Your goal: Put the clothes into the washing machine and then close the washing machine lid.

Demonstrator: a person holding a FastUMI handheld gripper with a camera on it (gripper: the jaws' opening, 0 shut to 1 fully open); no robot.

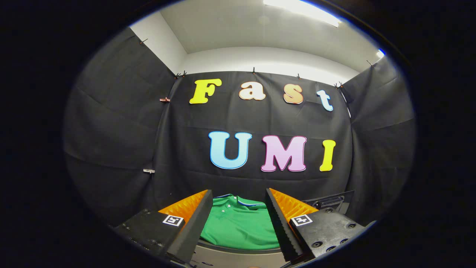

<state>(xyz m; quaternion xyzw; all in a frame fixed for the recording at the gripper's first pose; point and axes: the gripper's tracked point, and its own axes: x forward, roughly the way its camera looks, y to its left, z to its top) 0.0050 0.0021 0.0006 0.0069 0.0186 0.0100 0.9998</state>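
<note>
Jaws spread wide and gripping nothing, the gripper (238,208) hovers over a folded green shirt (238,227) framed in the gap between its fingers, lying on a pale counter (238,257). The pickup looks not yet begun — the first step of loading the washer. Next move, by this view: lower the jaws and pinch a fold of cloth. The shirt's collar points away, toward the booth's black wall, its long axis running along the fingers.
</note>
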